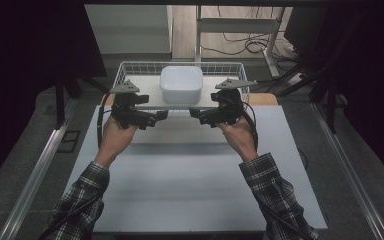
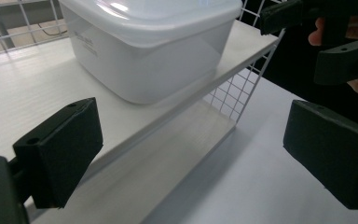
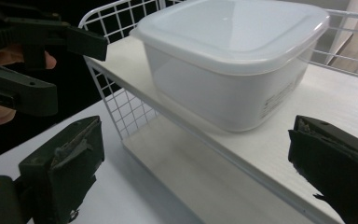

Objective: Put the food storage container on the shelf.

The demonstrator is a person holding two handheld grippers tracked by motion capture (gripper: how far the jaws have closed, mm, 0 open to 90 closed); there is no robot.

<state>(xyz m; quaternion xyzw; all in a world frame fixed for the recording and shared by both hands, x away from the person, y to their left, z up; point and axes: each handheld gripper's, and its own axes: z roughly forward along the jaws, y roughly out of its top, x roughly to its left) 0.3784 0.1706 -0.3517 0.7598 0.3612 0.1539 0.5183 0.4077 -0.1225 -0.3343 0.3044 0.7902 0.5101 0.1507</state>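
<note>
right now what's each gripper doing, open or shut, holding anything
Left gripper: open, holding nothing, aimed at the white box on the shelf board.
Right gripper: open, holding nothing, aimed at the same box.

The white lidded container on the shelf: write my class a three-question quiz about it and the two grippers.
1. True or false: the lid is on the white container.
2. What does the container rest on? A) a white shelf board in a wire basket B) the table
3. Are the left gripper and right gripper open or shut?

Key: 1 true; 2 A, the shelf board in the wire basket; 3 both open, holding nothing.
</note>
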